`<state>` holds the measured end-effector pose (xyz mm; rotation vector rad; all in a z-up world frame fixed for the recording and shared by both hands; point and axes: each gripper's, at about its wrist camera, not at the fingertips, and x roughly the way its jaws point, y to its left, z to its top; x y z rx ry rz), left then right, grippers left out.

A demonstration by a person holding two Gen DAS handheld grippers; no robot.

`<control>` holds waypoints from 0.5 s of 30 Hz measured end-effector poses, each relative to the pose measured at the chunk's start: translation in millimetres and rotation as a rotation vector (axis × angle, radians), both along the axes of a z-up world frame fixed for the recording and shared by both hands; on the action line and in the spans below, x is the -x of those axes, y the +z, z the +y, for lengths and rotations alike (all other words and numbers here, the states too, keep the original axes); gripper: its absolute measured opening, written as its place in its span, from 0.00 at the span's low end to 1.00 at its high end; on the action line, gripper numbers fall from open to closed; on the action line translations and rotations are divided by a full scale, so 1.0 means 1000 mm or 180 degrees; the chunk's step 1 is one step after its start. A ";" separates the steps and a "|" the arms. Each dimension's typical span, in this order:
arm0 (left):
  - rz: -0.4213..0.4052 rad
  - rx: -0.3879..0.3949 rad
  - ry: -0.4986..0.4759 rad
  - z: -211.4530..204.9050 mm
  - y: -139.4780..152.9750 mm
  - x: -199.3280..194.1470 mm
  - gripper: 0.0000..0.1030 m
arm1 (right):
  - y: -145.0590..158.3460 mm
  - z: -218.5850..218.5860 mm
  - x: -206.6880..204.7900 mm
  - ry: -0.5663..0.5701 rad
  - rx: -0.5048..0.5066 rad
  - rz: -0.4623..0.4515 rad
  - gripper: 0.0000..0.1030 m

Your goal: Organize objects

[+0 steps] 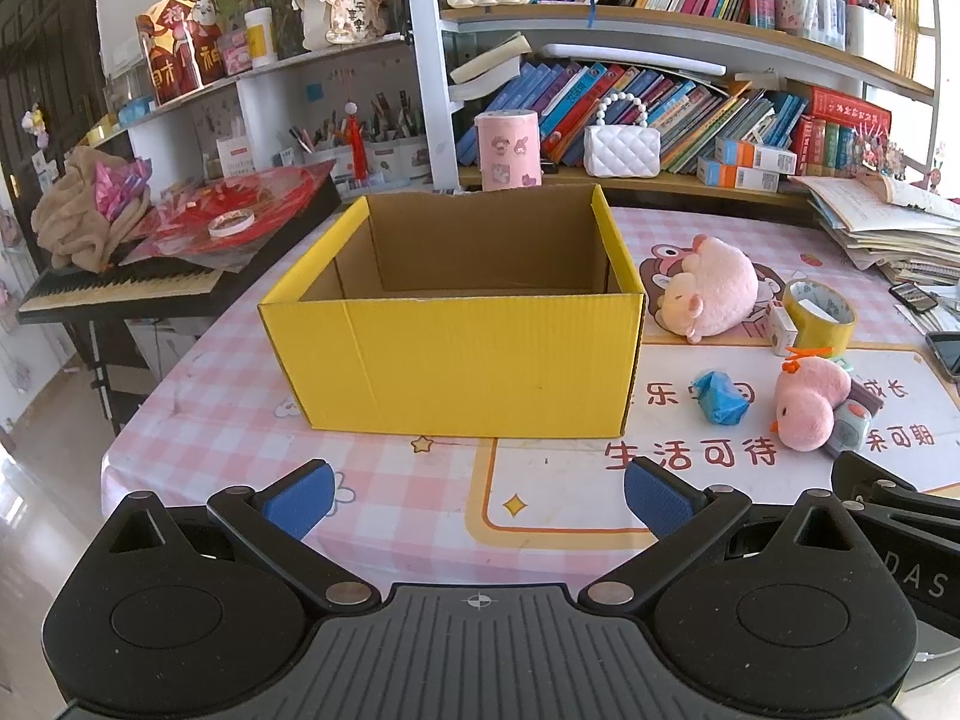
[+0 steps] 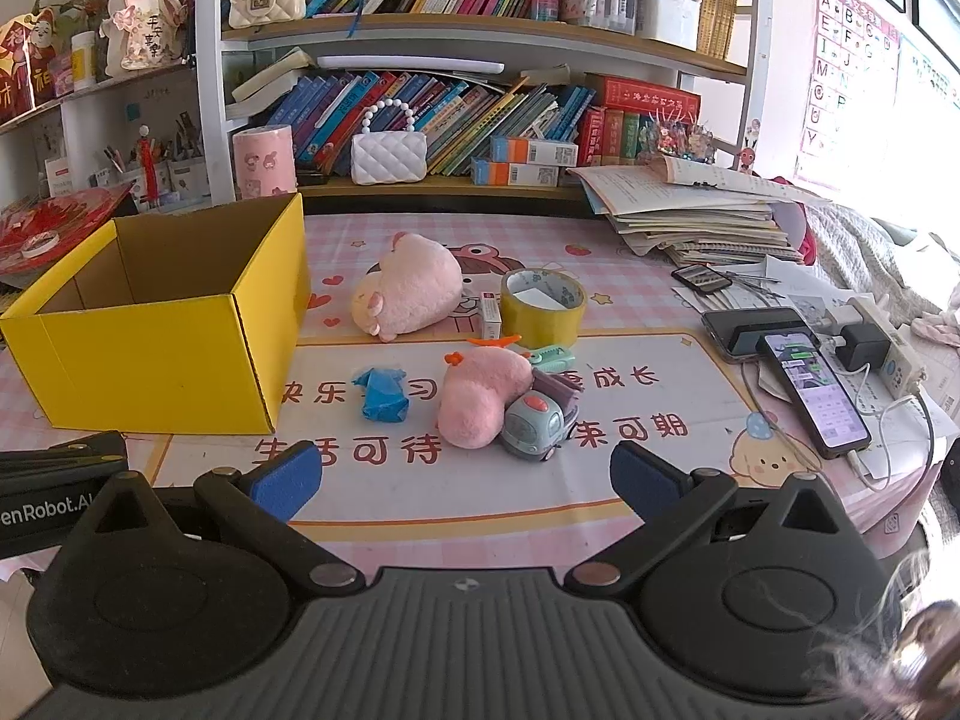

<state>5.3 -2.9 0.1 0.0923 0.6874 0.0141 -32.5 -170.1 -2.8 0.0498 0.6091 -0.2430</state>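
An open yellow cardboard box (image 1: 456, 360) stands on the table, empty as far as I see; it also shows in the right wrist view (image 2: 156, 354). To its right lie a large pink plush (image 2: 408, 294), a small pink plush chick (image 2: 480, 396), a blue crumpled wad (image 2: 384, 396), a grey toy car (image 2: 534, 426), a yellow tape roll (image 2: 543, 306) and a small white carton (image 2: 491, 315). My left gripper (image 1: 477, 495) is open and empty in front of the box. My right gripper (image 2: 462, 480) is open and empty, just short of the chick and car.
Two phones (image 2: 804, 384) on cables and a power strip (image 2: 882, 342) lie at the right. A stack of books and papers (image 2: 696, 216) sits at the back right. Bookshelves (image 2: 480, 18) line the back. A keyboard with clutter (image 1: 132, 282) stands left of the table.
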 end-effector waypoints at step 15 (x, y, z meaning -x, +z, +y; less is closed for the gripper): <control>0.0036 0.0020 -0.0021 0.000 -0.002 -0.003 1.00 | -0.001 -0.001 -0.002 -0.0007 0.0005 0.0009 1.00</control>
